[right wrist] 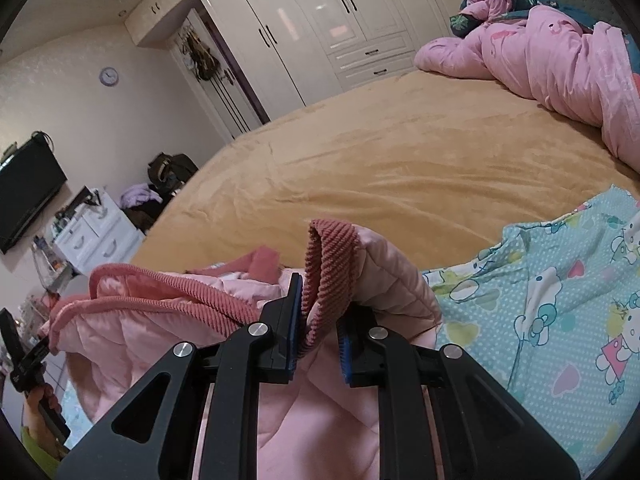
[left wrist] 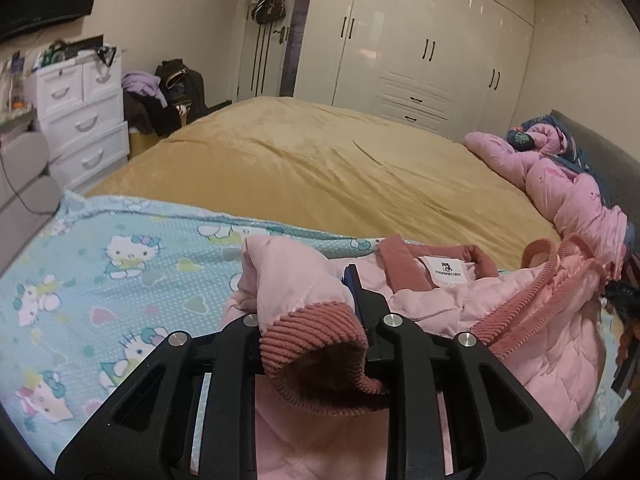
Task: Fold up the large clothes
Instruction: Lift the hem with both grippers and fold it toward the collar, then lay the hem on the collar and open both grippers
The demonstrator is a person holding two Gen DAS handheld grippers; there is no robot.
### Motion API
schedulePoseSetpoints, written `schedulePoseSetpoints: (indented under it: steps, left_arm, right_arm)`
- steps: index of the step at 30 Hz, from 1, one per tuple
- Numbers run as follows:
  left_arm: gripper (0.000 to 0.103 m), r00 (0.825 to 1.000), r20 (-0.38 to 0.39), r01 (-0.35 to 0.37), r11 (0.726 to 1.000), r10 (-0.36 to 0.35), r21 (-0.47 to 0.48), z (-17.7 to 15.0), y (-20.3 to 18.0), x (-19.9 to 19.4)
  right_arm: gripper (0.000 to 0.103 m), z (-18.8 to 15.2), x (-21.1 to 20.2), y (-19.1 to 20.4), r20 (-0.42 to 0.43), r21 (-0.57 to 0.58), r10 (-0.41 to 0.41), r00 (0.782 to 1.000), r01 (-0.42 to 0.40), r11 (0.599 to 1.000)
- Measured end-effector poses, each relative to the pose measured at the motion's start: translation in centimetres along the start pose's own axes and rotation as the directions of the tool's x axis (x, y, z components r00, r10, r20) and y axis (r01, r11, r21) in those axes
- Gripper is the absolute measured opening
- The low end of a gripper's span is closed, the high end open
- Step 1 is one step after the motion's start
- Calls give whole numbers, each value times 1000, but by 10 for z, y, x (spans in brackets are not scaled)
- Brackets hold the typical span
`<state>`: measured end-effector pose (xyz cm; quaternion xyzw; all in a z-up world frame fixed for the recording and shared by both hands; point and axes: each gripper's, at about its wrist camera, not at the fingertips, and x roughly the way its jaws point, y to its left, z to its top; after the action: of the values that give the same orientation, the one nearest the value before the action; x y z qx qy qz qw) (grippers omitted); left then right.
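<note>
The quilted pale-pink jacket with ribbed rose cuffs (left wrist: 500, 312) lies on a light-blue cartoon-cat sheet (left wrist: 100, 280). The left gripper (left wrist: 316, 316) is clamped narrow on one sleeve cuff, the right gripper (right wrist: 320, 320) likewise on the other cuff. Beyond both stretches a mustard plush bedspread (right wrist: 380, 168), a crumpled pink duvet (right wrist: 560, 60) farther off.

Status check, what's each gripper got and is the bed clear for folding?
Left gripper shut on one ribbed sleeve cuff. Right gripper shut on the other cuff. Pink jacket bunched on cartoon sheet. Pink quilt far side, not in the way.
</note>
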<state>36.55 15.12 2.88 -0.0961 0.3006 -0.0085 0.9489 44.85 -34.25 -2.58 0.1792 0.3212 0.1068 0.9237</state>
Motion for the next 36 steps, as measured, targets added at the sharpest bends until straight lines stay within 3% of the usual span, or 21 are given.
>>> schedulePoseSetpoints:
  steps: [4, 10, 15, 17, 18, 19, 22, 25, 29, 30, 33, 36]
  left_arm:
    - [18, 1000, 5, 13, 999, -13, -46, -12, 4, 9]
    - [19, 1000, -14, 14, 999, -15, -37, -25, 8, 25]
    - [19, 1000, -10, 26, 998, -27, -50, -24, 10, 28]
    - [19, 999, -8, 37, 998, -38, -58, -23, 12, 29]
    - [19, 999, -8, 41, 997, -41, -61, -24, 13, 29]
    - [19, 999, -7, 40, 997, -41, -64, -23, 12, 29]
    - [19, 999, 2, 43, 997, -43, -58, -22, 9, 27]
    - [19, 999, 13, 43, 998, -42, -48, -20, 5, 23]
    - [25, 998, 40, 52, 998, -51, -39, -14, -2, 12]
    - [28, 997, 47, 56, 998, -54, -35, -13, -3, 9]
    - [65, 990, 94, 104, 994, -101, -30, -7, -9, -7]
    - [70, 983, 155, 95, 995, -95, 5, 0, -17, -27]
  right_arm:
    - [15, -5, 22, 0, -32, -11, -42, 999, 41, 999]
    - [15, -9, 41, 3, -53, -18, -62, 997, 61, 998]
    - [22, -5, 22, -10, -18, 123, 66, 998, -63, 990]
    - [39, -5, 11, -18, 16, 185, 154, 988, -154, 970]
    - [78, -6, 4, -20, 41, 209, 187, 981, -192, 959]
    - [99, -9, -4, -19, 68, 219, 185, 980, -196, 956]
    - [99, -15, -16, 0, 57, 154, 205, 977, -212, 965]
    - [99, -37, -23, 48, 8, -64, 142, 990, -142, 988]
    - [98, -68, -7, 94, -77, -271, 47, 996, -67, 960]
    - [97, -74, 1, 99, -101, -293, 14, 995, -43, 955]
    - [93, -89, 33, 98, -185, -300, -73, 980, 14, 954]
    - [93, -95, 44, 90, -177, -257, -64, 982, 16, 966]
